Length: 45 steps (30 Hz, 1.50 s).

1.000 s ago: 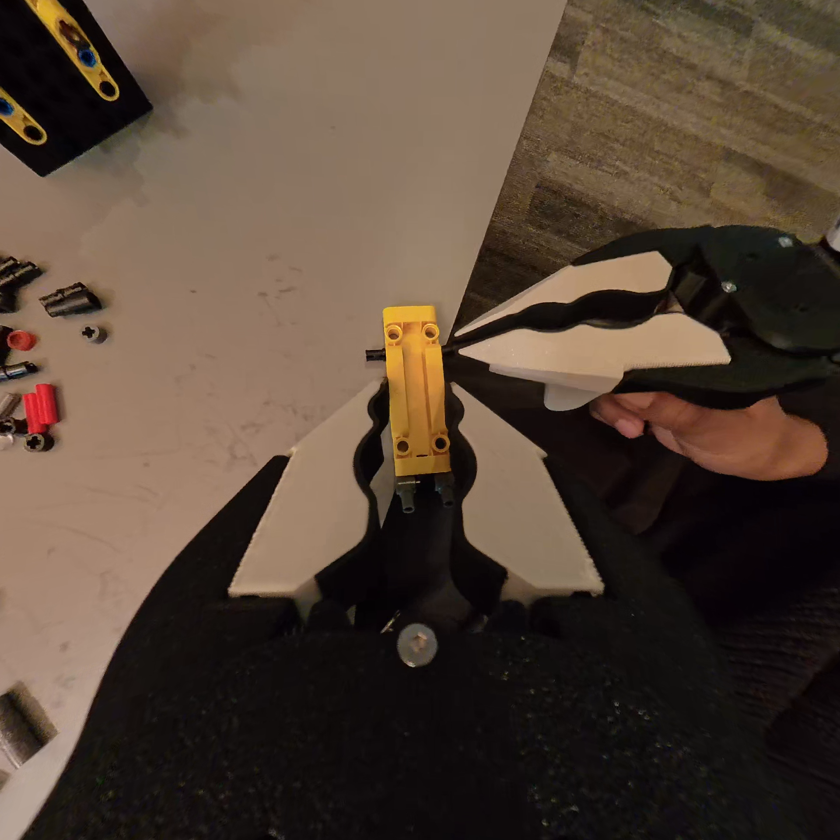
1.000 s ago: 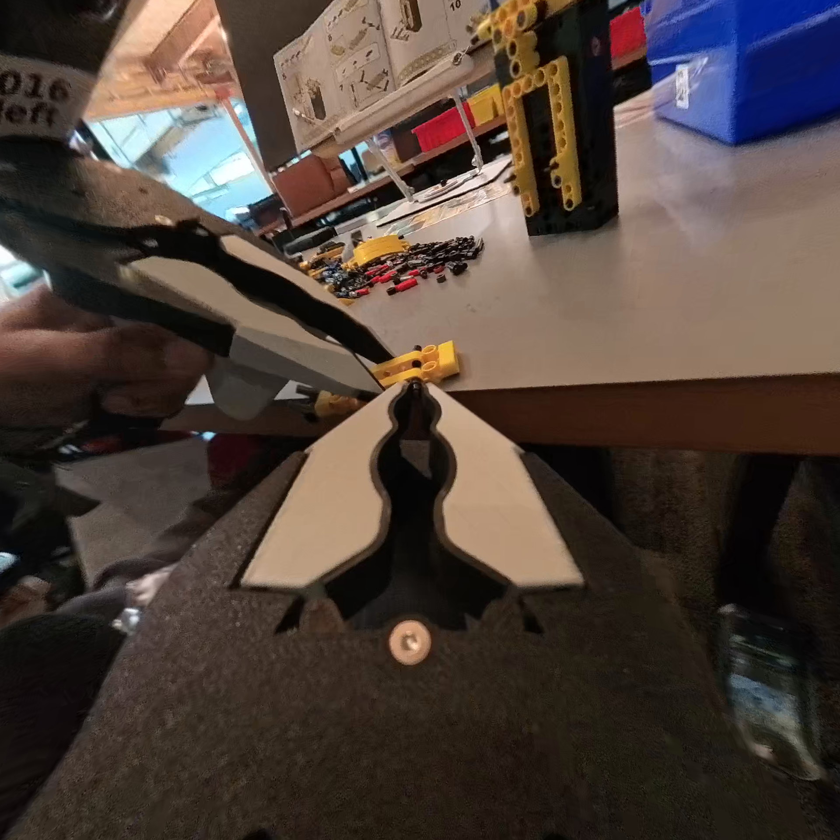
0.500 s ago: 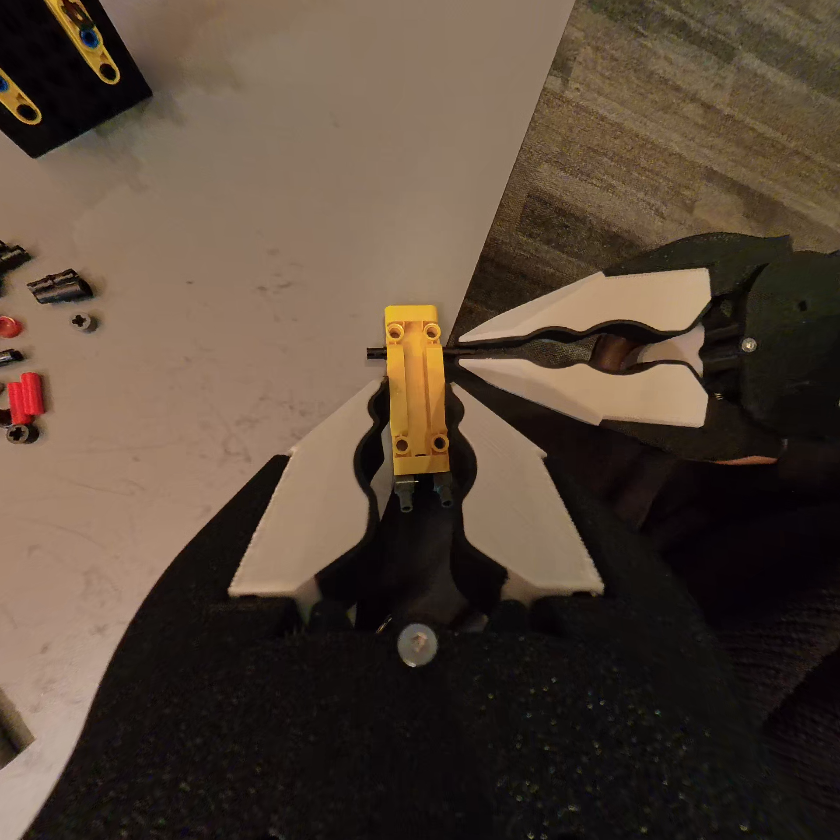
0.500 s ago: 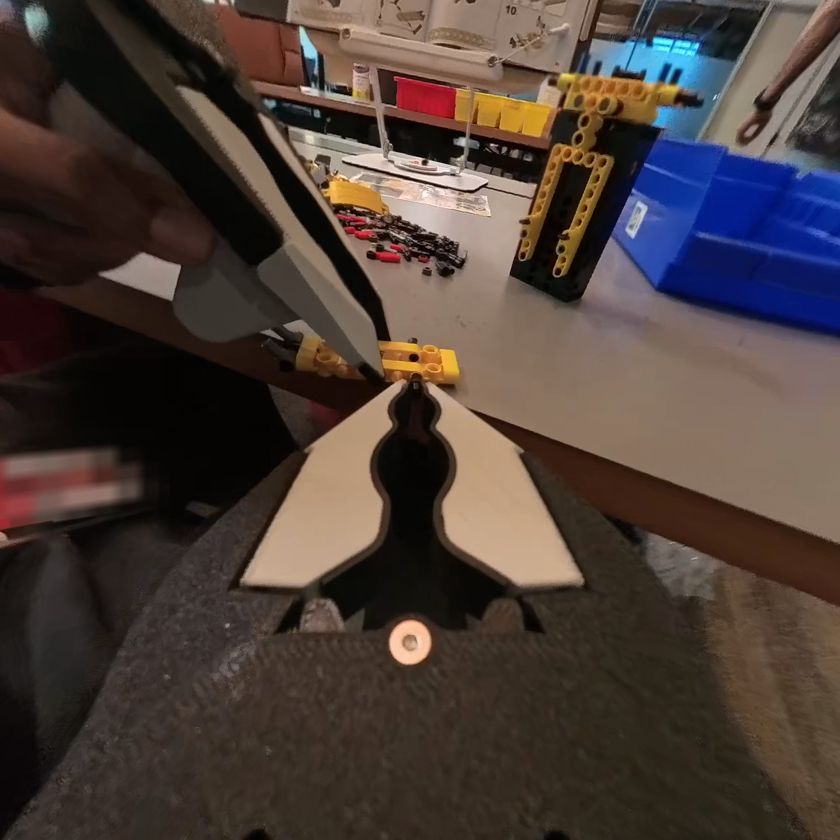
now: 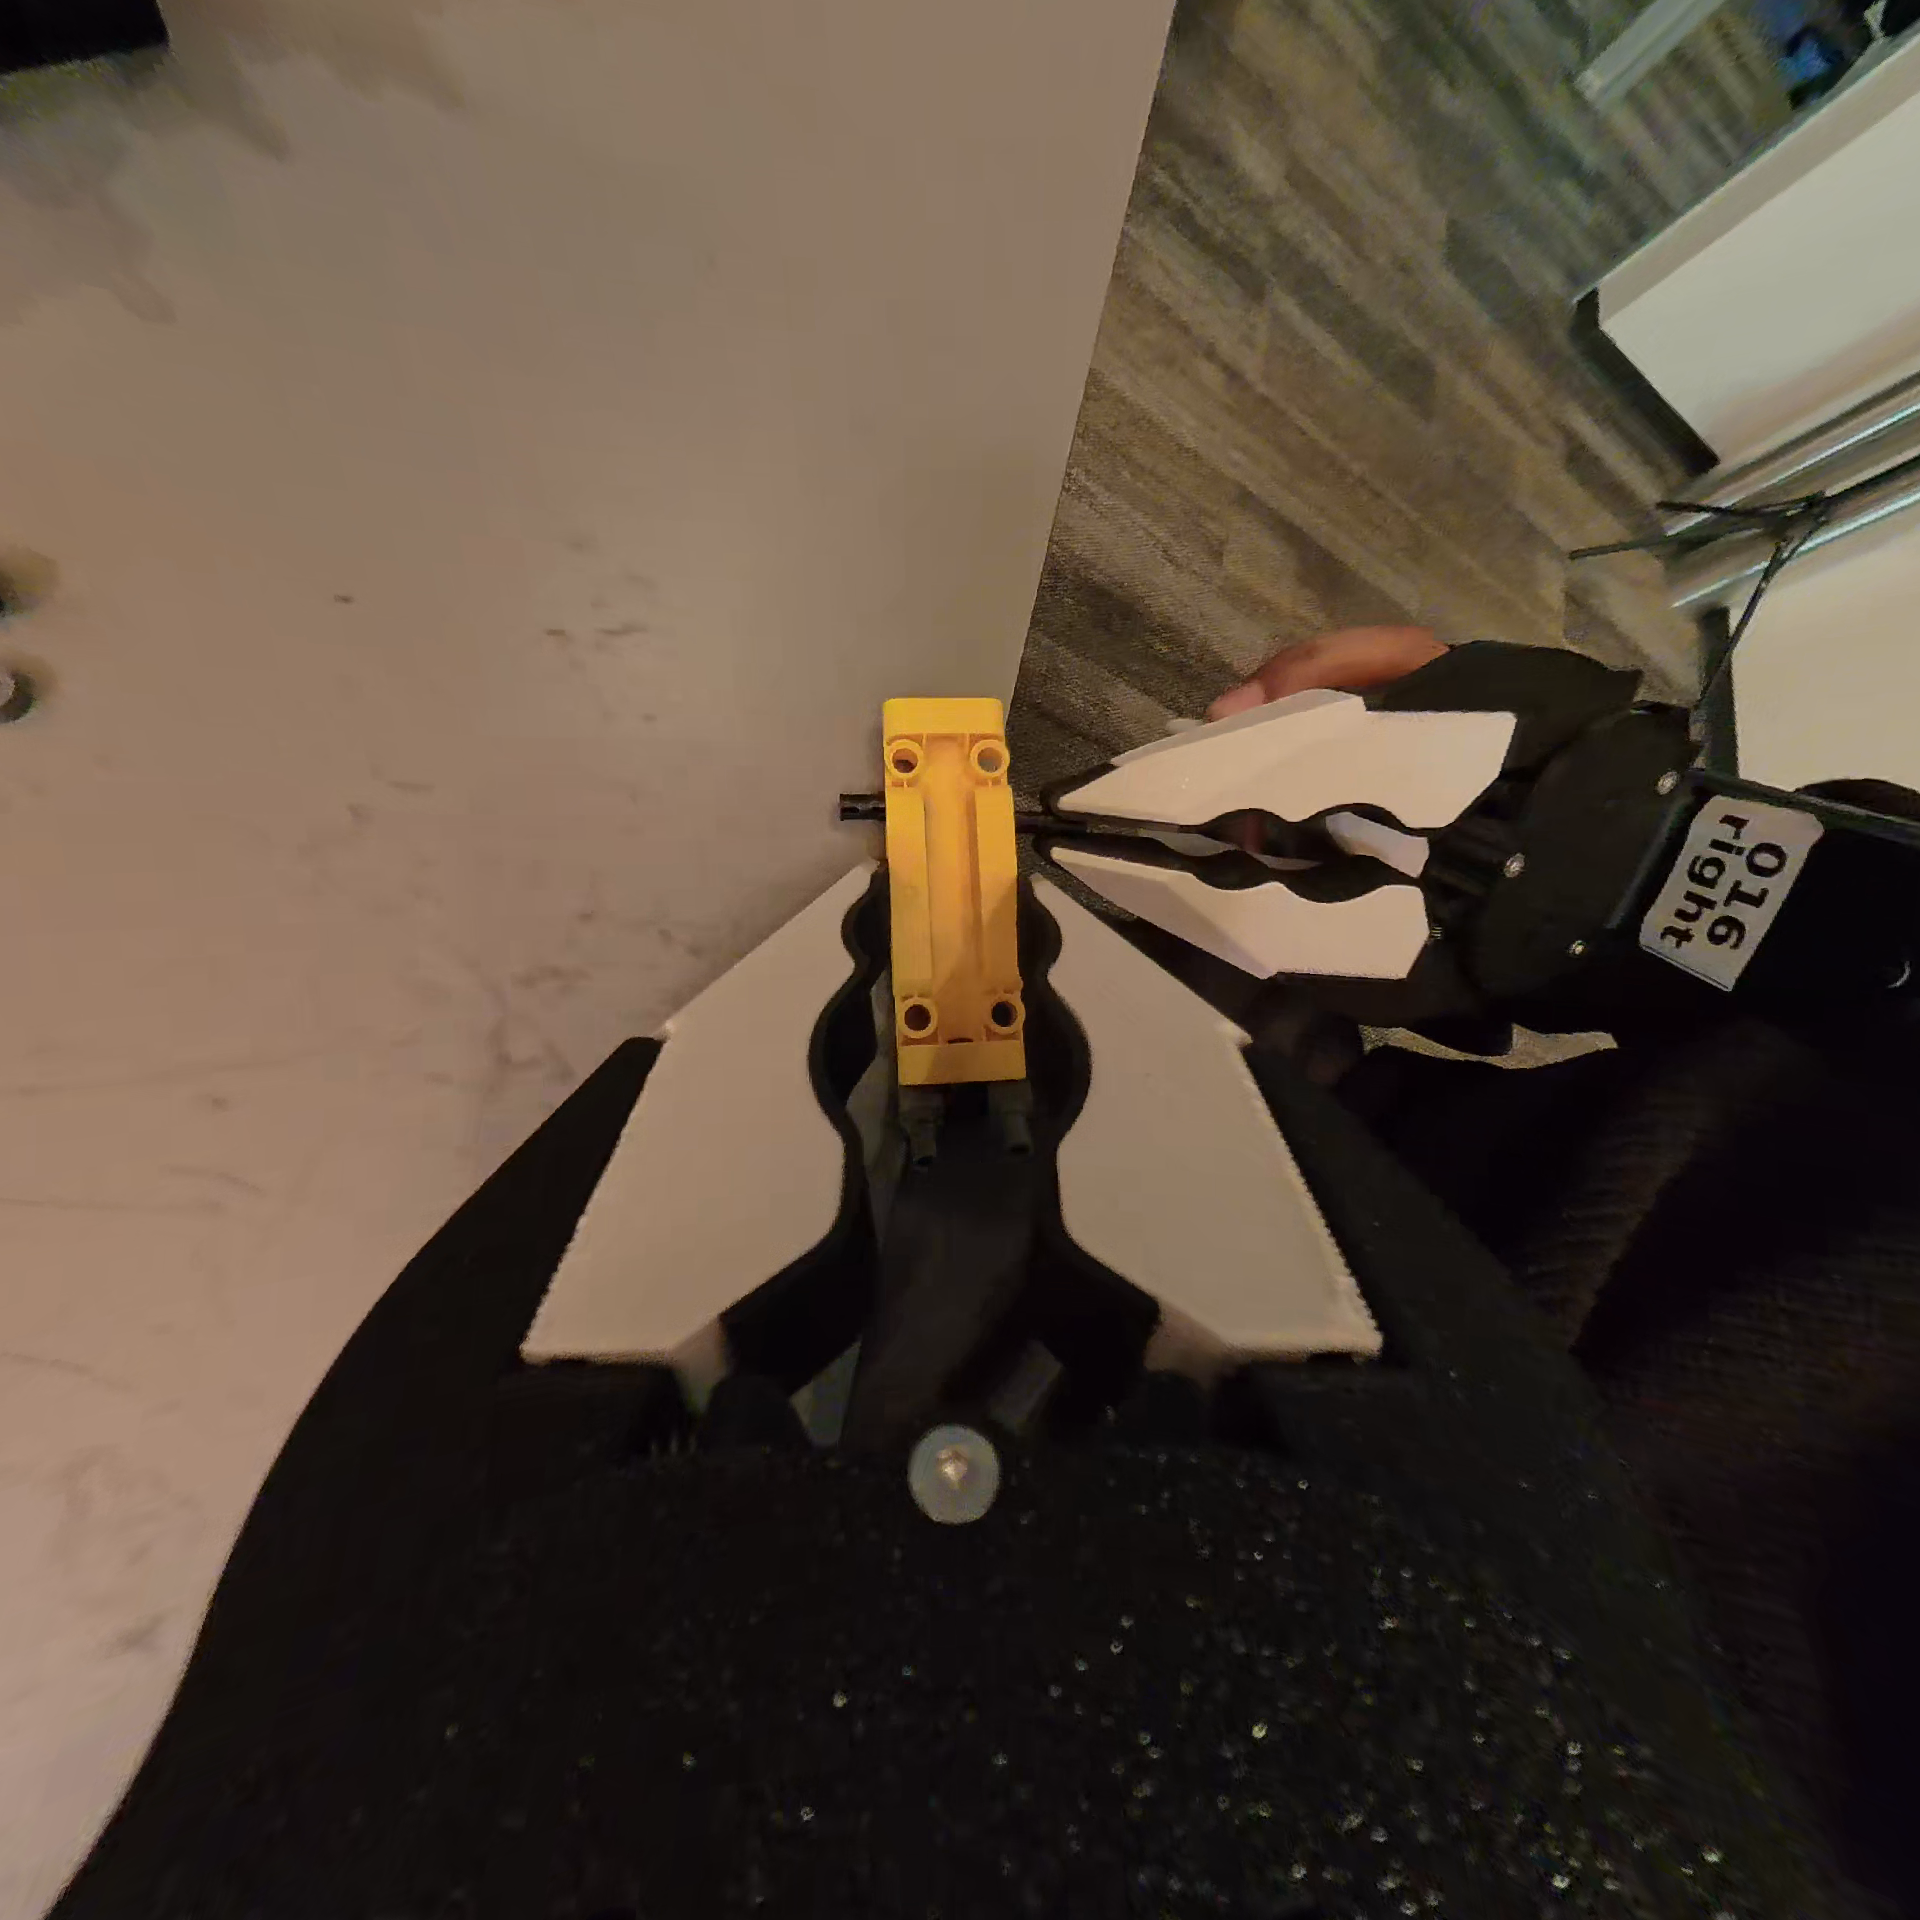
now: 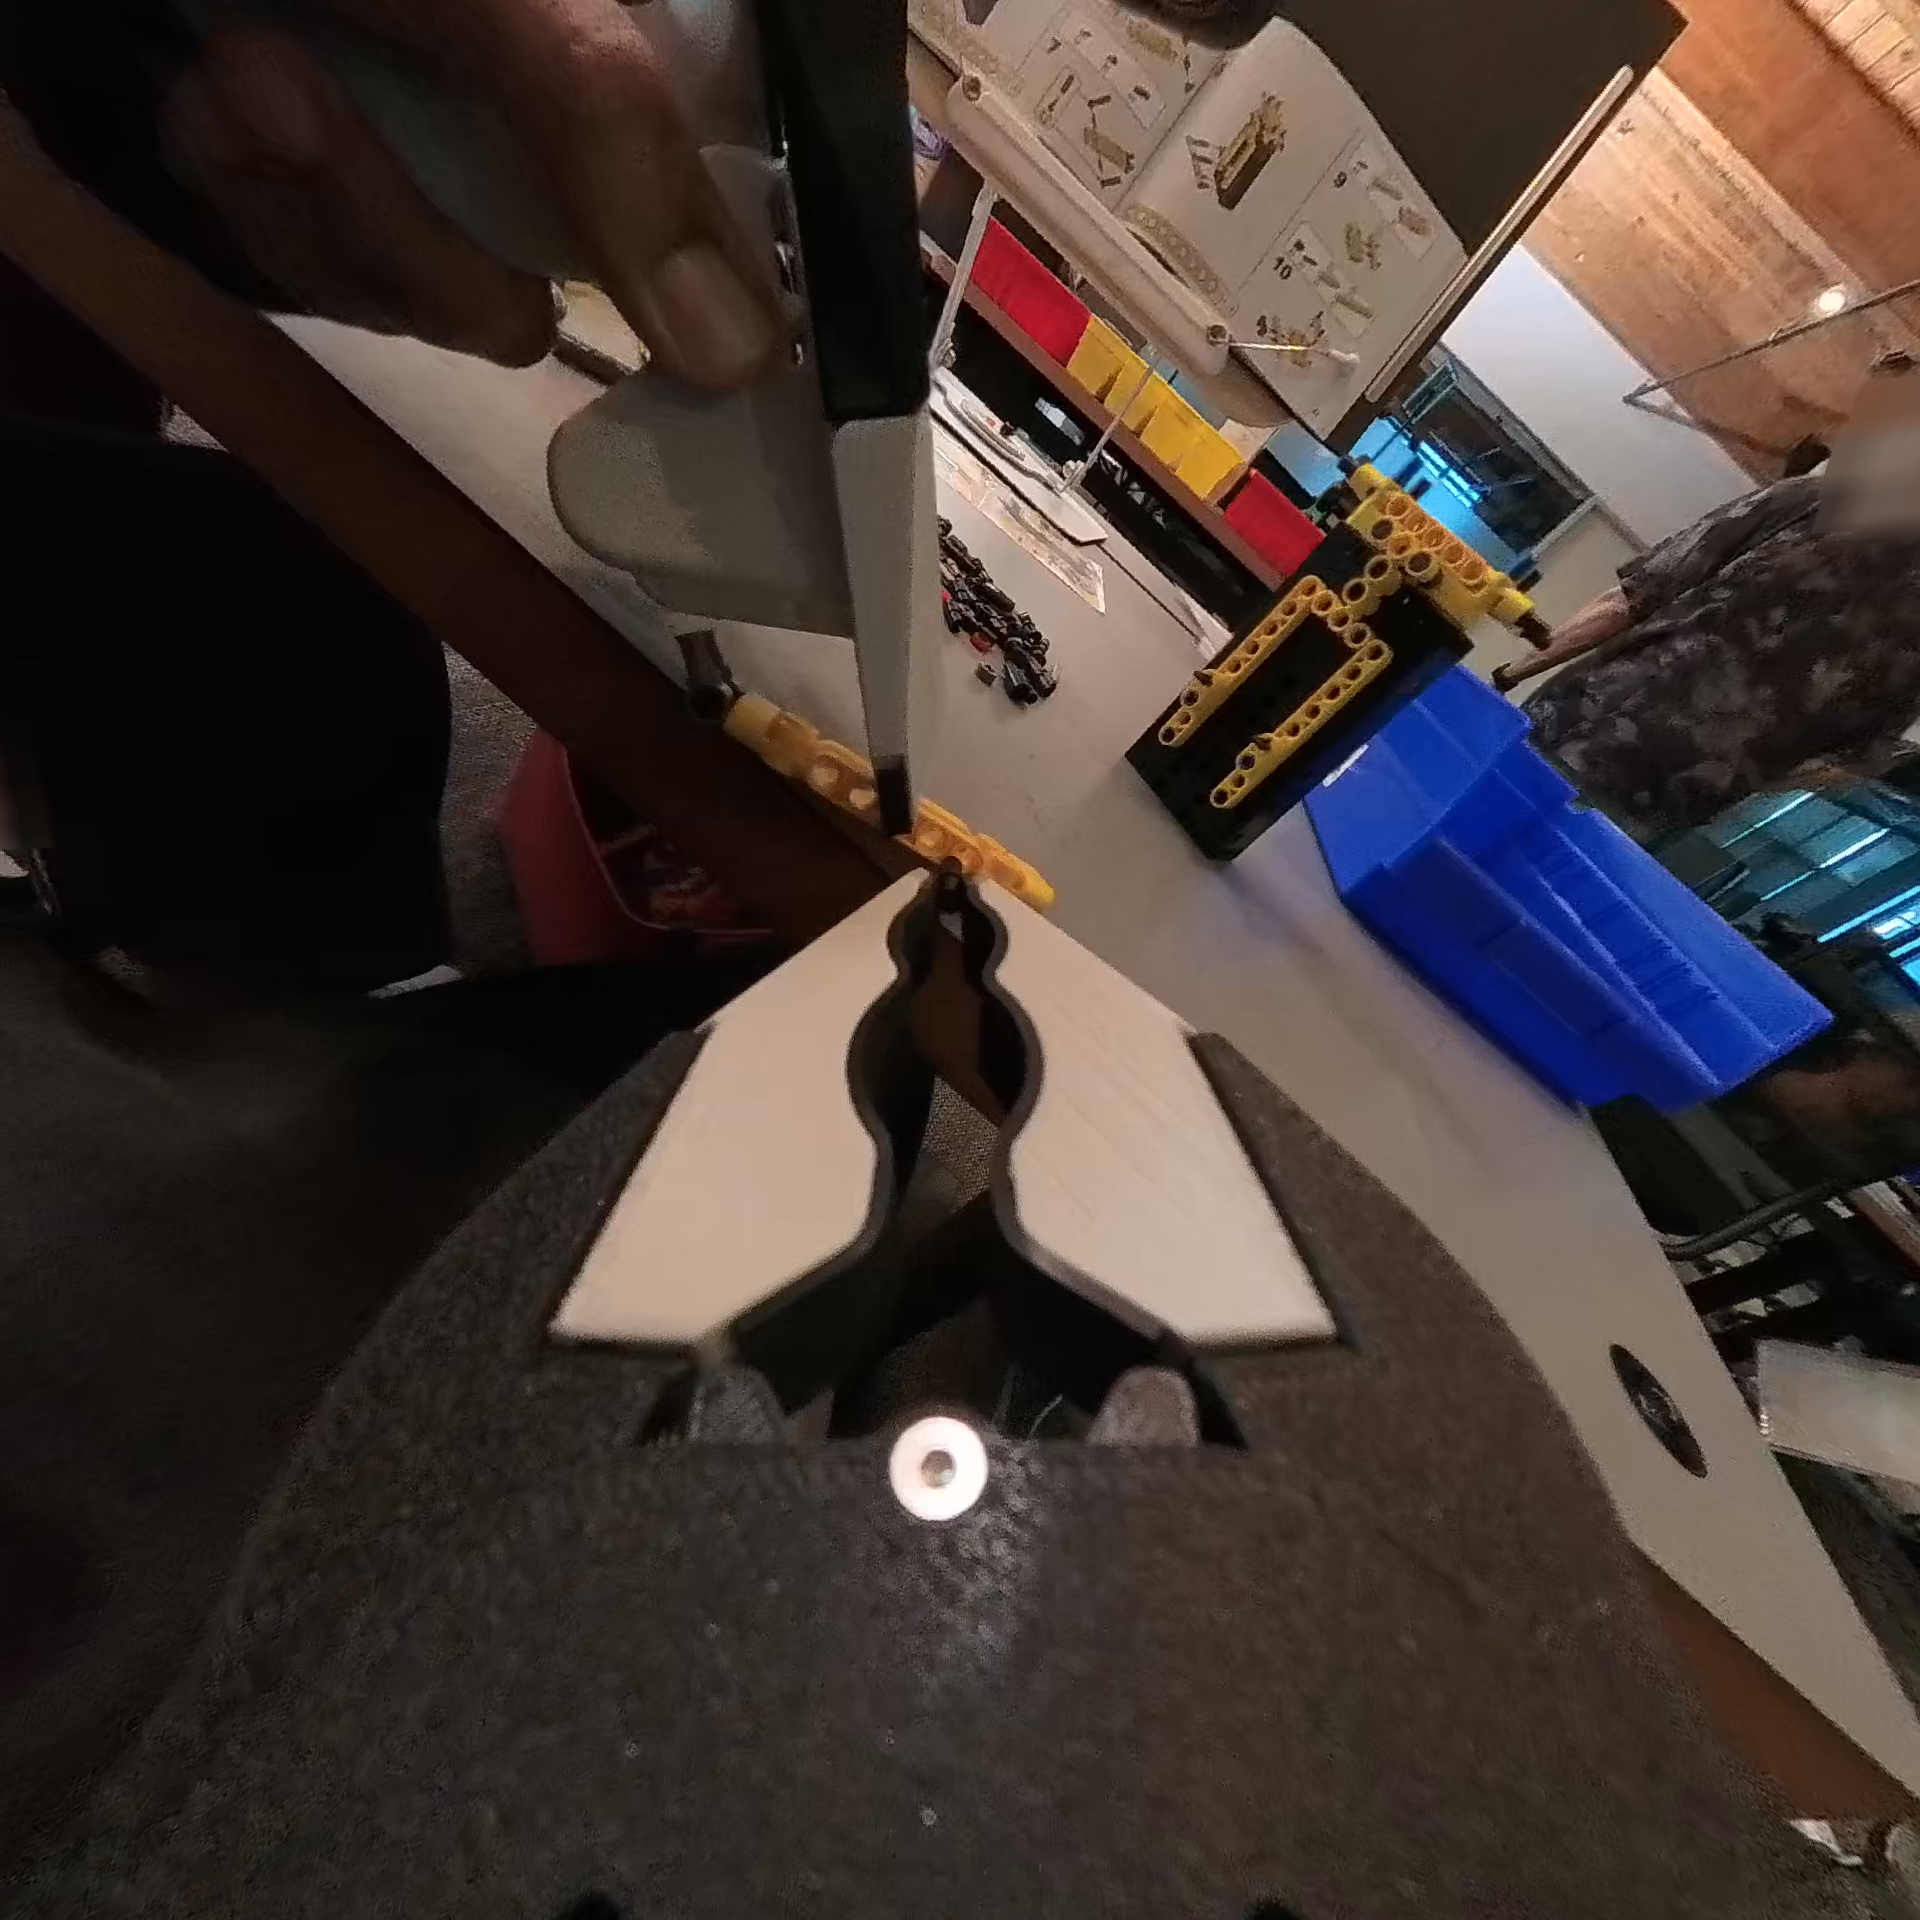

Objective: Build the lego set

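Here left gripper (image 5: 951,883) clamps long yellow plastic beam (image 5: 954,894), long axis pointing far, over table (image 5: 520,520) edge. Right gripper (image 5: 1044,826), from right, pinches thin black axle (image 5: 857,808) crossing beam's far end.

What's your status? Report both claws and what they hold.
Left claw shut on yellow beam piece, over table edge. Right claw shut on thin black axle running crosswise through the piece's far end. Nothing between them.

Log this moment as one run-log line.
left tongs: shut on yellow block | right tongs: shut on black axle through block | over table edge
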Each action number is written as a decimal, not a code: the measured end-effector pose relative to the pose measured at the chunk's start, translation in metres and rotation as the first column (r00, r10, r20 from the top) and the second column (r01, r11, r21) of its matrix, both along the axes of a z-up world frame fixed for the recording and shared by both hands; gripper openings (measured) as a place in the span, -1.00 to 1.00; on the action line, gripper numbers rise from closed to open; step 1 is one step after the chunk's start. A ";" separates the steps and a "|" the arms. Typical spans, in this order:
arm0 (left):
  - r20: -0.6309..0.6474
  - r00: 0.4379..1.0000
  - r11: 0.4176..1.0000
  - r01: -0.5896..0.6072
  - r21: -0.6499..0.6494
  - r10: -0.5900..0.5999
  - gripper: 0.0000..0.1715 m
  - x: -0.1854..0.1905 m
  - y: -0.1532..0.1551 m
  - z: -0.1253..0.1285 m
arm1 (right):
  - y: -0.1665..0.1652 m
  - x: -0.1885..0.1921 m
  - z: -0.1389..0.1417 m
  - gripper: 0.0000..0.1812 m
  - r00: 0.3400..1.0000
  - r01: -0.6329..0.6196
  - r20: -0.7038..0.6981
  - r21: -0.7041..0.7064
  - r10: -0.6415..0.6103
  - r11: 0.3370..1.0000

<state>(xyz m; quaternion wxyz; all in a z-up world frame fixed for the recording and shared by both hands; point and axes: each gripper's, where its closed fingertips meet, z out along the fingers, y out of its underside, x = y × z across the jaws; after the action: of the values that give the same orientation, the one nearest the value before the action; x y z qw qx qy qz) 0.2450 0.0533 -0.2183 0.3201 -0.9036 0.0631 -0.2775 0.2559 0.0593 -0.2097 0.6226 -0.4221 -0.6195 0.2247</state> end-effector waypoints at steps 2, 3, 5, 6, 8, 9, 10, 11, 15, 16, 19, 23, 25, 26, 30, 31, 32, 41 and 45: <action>-0.024 1.000 1.000 0.002 0.005 -0.002 -0.73 0.000 0.000 0.000 | 0.000 0.000 0.000 -0.97 1.000 0.000 0.002 0.001 0.000 1.000; -0.030 1.000 1.000 0.002 0.004 -0.002 -0.73 0.000 0.000 -0.001 | 0.000 0.001 0.001 -0.97 1.000 0.001 -0.002 0.001 -0.001 1.000; -0.028 1.000 1.000 0.004 0.005 -0.004 -0.73 0.000 0.000 0.000 | 0.000 0.001 0.003 -0.98 1.000 0.006 -0.012 -0.003 -0.006 1.000; -0.020 1.000 1.000 0.002 0.005 -0.001 -0.73 0.000 0.000 0.000 | 0.001 0.001 0.002 -0.97 1.000 0.010 -0.005 -0.009 -0.010 1.000; -0.017 1.000 1.000 -0.002 0.010 0.002 -0.73 0.000 0.000 0.000 | 0.002 0.000 0.001 -0.97 1.000 0.013 -0.007 -0.013 -0.013 1.000; -0.019 1.000 1.000 -0.001 0.012 0.001 -0.73 0.000 0.000 0.000 | 0.002 -0.001 0.002 -0.97 1.000 0.011 -0.010 -0.017 -0.011 1.000; -0.024 1.000 1.000 -0.001 0.016 0.001 -0.73 0.000 0.000 0.000 | 0.002 -0.001 0.002 -0.97 1.000 0.014 -0.011 -0.015 -0.014 1.000; -0.027 1.000 1.000 0.001 0.015 0.000 -0.73 0.000 0.000 0.000 | 0.003 -0.001 0.002 -0.97 1.000 0.015 -0.011 -0.013 -0.016 1.000; -0.052 0.999 1.000 0.012 0.024 -0.011 -0.73 0.000 0.000 -0.001 | 0.003 -0.001 0.001 -0.97 1.000 0.008 -0.005 -0.034 -0.008 0.999; -0.063 0.998 0.999 0.018 0.028 -0.016 -0.73 0.000 0.000 -0.001 | 0.003 -0.001 0.001 -0.97 1.000 0.004 -0.004 -0.044 -0.004 0.999; -0.086 0.996 0.999 0.028 0.032 -0.025 -0.73 0.000 0.000 -0.001 | 0.003 -0.001 -0.001 -0.97 1.000 -0.017 -0.003 -0.127 0.017 0.992; -0.123 0.992 0.999 0.021 0.042 -0.015 -0.73 0.000 0.000 -0.002 | 0.003 -0.001 -0.003 -0.97 1.000 -0.016 0.010 -0.200 0.019 0.980; -0.152 0.988 0.999 0.020 0.048 -0.012 -0.73 0.000 0.000 -0.002 | 0.003 0.000 -0.004 -0.97 1.000 -0.017 0.011 -0.245 0.020 0.969; -0.165 0.986 0.999 0.018 0.050 -0.010 -0.73 0.000 0.000 -0.002 | 0.003 0.000 -0.004 -0.97 1.000 -0.019 0.005 -0.273 0.022 0.962; -0.185 0.983 0.999 0.008 0.054 0.003 -0.73 0.000 0.001 -0.003 | 0.005 0.000 -0.004 -0.97 0.999 -0.034 -0.037 -0.440 0.020 0.897; -0.191 0.982 0.998 0.005 0.056 0.006 -0.73 0.000 0.001 -0.003 | 0.005 0.000 -0.004 -0.97 0.999 -0.034 -0.046 -0.482 0.013 0.876; -0.200 0.980 0.998 0.004 0.056 0.008 -0.73 0.000 0.001 -0.003 | 0.005 -0.001 -0.004 -0.97 0.999 -0.033 -0.053 -0.520 0.006 0.853; -0.339 0.941 0.997 0.019 0.072 0.006 -0.72 0.000 0.002 -0.005 | 0.007 0.000 -0.007 -0.96 0.994 -0.077 -0.105 -0.735 -0.001 0.674; -0.487 0.874 0.993 0.063 0.099 -0.007 -0.72 0.000 0.004 -0.007 | 0.009 -0.002 -0.009 -0.96 0.991 -0.111 -0.131 -0.830 0.003 0.547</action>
<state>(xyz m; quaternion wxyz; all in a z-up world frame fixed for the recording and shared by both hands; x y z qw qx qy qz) 0.2452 0.0577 -0.2250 0.3390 -0.9237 0.1732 -0.0438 0.2540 0.0685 -0.2188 0.3737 -0.6331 -0.4154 0.5357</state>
